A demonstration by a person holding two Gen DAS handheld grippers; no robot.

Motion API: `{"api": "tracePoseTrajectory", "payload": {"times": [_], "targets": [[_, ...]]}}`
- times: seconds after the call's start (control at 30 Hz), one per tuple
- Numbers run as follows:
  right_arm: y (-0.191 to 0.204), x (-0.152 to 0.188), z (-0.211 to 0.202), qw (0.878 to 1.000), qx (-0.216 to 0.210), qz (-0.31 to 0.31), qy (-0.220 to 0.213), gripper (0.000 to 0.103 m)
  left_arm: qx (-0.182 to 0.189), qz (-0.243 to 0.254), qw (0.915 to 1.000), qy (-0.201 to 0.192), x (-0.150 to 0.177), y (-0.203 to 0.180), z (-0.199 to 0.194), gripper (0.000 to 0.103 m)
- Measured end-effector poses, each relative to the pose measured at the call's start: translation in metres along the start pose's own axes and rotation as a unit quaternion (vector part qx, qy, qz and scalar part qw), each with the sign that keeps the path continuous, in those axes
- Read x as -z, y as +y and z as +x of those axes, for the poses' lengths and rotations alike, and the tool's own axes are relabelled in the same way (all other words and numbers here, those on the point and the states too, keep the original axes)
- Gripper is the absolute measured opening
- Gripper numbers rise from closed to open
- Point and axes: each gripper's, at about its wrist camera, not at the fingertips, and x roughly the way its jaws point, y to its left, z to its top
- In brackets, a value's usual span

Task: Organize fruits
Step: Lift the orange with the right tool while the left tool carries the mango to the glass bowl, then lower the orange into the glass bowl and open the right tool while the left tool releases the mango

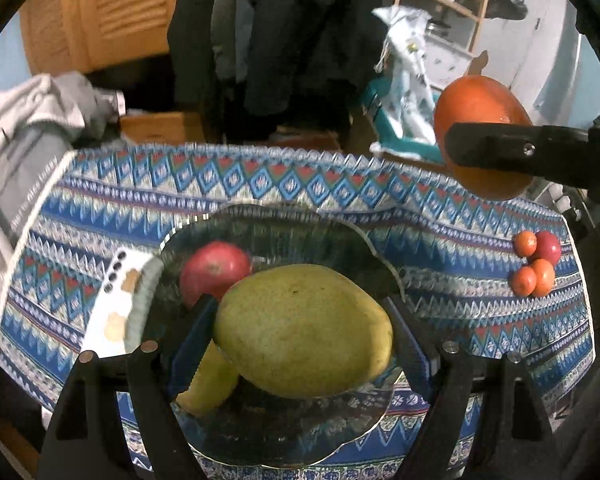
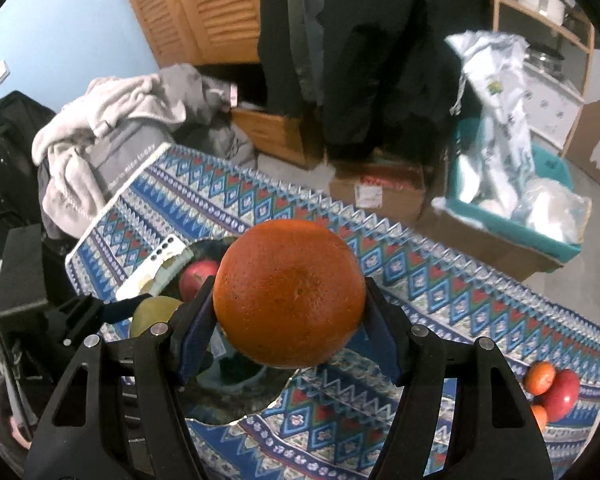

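Right now I am working over a table draped in a blue patterned cloth (image 1: pixel 260 184), with slatted wooden doors (image 2: pixel 204 8), dark hanging clothes (image 1: pixel 284 32) and a heap of grey laundry (image 2: pixel 112 120) crowding behind it. A glass plate (image 1: pixel 292 224) is sitting on the cloth, and a white phone (image 1: pixel 116 304) is lying against its left rim.

I am holding a green mango (image 1: pixel 304 332) in my left gripper (image 1: pixel 300 332), both blue pads pressing its sides, just above the plate. A red apple (image 1: pixel 214 270) is resting on the plate behind the mango, and something yellow-green (image 1: pixel 210 384) is peeking out beneath it, possibly a second mango, though most of it is hidden.

I am clamping a big orange (image 2: pixel 288 294) in my right gripper (image 2: pixel 288 316), its jaws closed on the fruit, and it is hanging in the air off the plate's right edge. A cluster of small orange and red fruits (image 1: pixel 536 264) is lying on the cloth well to the right of the plate.
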Motion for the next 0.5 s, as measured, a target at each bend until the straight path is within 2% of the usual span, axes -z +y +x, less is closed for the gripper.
{"api": "tracePoseTrajectory", "payload": {"times": [0.5], "targets": [[0.004, 0.019, 0.075, 0.997, -0.016, 0.005, 0.079, 0.069, -0.007, -0.028, 0.9974, 0.067, 0.019, 0.014, 0.043, 0.085]]}}
